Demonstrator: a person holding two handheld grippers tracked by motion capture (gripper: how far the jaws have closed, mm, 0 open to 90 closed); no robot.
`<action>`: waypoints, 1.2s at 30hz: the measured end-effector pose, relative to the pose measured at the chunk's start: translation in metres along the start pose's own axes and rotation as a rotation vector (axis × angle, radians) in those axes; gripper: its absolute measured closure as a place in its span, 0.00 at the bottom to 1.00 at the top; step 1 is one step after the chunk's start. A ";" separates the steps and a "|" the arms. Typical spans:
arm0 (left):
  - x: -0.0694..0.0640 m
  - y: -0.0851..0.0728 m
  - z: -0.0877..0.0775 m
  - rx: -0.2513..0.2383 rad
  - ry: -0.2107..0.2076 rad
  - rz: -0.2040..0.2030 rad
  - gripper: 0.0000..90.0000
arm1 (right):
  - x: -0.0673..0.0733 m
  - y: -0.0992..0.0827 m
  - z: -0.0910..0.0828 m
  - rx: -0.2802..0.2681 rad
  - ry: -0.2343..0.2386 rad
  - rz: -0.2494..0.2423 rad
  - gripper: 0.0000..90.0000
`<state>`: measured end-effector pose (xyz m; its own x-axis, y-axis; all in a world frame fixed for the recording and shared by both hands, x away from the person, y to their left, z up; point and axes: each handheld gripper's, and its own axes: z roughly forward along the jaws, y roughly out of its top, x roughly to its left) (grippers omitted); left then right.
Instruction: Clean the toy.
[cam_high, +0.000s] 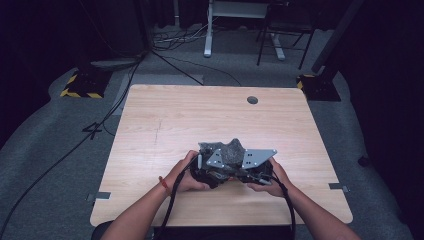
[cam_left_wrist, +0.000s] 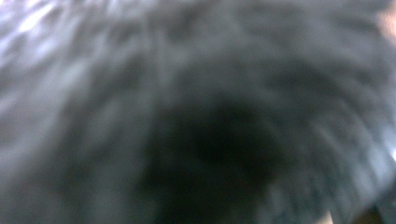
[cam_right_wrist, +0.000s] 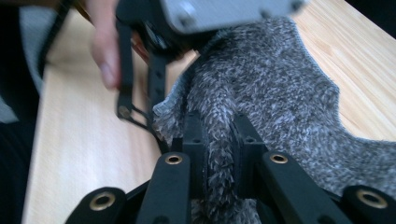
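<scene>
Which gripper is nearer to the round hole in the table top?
Right. The right gripper is below the round hole, on its side of the table; the left gripper is farther left. Both are shut on the grey cloth.

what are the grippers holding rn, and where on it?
Both are on the grey fuzzy cloth. The right gripper pinches a bunched fold near its edge. The left gripper is shut at the cloth's other side; its exact hold point cannot be told.
</scene>
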<state>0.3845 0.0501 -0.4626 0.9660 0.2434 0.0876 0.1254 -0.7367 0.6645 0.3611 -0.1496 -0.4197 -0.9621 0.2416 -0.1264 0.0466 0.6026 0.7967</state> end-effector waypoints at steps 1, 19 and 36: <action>0.000 0.000 0.000 0.001 0.004 0.000 0.38 | 0.001 0.001 0.001 0.001 -0.006 -0.003 0.88; 0.002 -0.004 -0.015 -0.027 0.011 -0.007 0.38 | -0.017 -0.018 -0.016 0.041 -0.109 0.025 0.88; -0.003 0.002 -0.007 -0.020 0.004 0.004 0.38 | 0.006 0.007 -0.003 -0.001 -0.037 -0.061 0.88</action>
<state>0.3803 0.0525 -0.4567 0.9655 0.2433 0.0929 0.1173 -0.7246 0.6791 0.3548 -0.1464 -0.4132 -0.9525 0.2326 -0.1965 -0.0120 0.6160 0.7876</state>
